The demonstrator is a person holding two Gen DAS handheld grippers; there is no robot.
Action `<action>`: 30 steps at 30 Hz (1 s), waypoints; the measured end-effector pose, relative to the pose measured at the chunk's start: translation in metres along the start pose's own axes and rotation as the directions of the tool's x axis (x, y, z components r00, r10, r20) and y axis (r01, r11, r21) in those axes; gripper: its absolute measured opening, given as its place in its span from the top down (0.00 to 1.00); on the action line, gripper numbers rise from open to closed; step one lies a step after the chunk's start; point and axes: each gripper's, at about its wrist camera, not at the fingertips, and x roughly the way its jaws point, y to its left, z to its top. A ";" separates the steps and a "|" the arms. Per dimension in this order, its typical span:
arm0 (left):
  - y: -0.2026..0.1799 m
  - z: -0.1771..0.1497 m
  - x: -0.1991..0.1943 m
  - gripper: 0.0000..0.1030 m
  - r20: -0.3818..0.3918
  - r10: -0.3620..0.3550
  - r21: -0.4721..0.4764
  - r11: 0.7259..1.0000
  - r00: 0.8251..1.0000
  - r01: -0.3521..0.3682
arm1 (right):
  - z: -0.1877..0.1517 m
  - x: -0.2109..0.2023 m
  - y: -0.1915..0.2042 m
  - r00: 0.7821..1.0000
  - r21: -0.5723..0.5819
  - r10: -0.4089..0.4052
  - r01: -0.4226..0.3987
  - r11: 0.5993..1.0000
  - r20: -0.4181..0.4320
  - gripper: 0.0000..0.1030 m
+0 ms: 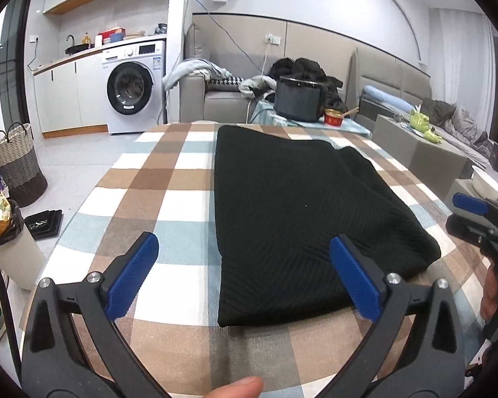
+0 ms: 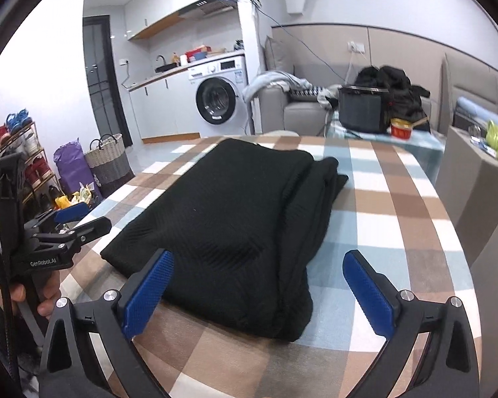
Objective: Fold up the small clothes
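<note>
Folded garment (image 1: 302, 219) lies on the table (image 1: 169, 179) before me; my left gripper (image 1: 245, 278) and right gripper (image 2: 259, 292) flank its near edge.

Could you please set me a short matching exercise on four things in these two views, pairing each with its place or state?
Things:
1. black garment
2. left gripper
3. washing machine
4. woven basket

Places or states:
A. on the floor
B. folded on the checked tablecloth
C. under the kitchen counter
D. jaws wide open, holding nothing

Pairs: 1-B, 2-D, 3-C, 4-A
</note>
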 end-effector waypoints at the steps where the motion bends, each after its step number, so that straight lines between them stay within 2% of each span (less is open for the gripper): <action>1: 0.001 -0.001 -0.002 0.01 0.010 -0.001 -0.006 1.000 1.000 0.001 | -0.001 0.000 0.002 1.000 -0.004 -0.001 0.001 1.000 0.012 0.00; 8: 0.011 -0.006 -0.008 0.01 0.042 -0.005 -0.042 0.999 0.999 0.006 | -0.008 0.001 -0.001 0.996 0.020 0.004 -0.006 1.000 0.087 0.00; 22: -0.002 -0.008 -0.012 0.01 0.074 -0.031 0.021 0.999 0.997 0.030 | -0.010 0.004 0.000 0.994 0.003 -0.005 0.005 1.000 0.108 0.00; 30: 0.003 -0.008 -0.009 0.01 0.065 -0.025 0.002 1.000 0.998 0.025 | -0.013 -0.004 -0.001 0.990 0.009 0.016 -0.018 1.000 0.142 0.00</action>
